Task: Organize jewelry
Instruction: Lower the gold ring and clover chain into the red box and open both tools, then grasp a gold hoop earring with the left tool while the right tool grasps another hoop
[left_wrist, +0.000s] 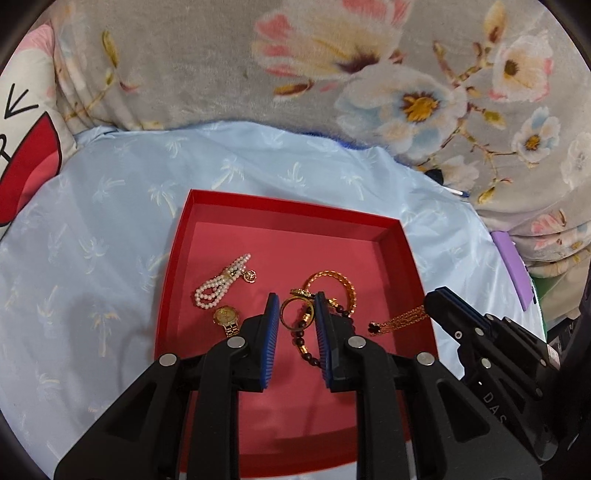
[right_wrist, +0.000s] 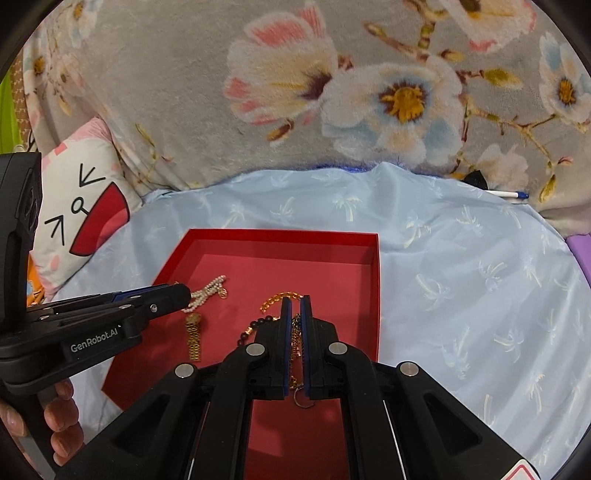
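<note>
Above red tray (right_wrist: 373, 280), right gripper (right_wrist: 295, 314) clamps gold chain (right_wrist: 295, 338).

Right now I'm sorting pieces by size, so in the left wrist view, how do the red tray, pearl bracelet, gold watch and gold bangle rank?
1. Red tray, by far the largest.
2. Pearl bracelet and gold bangle: they look about alike, so no ranking.
3. Gold watch, though the left tongs hide part of it.
</note>
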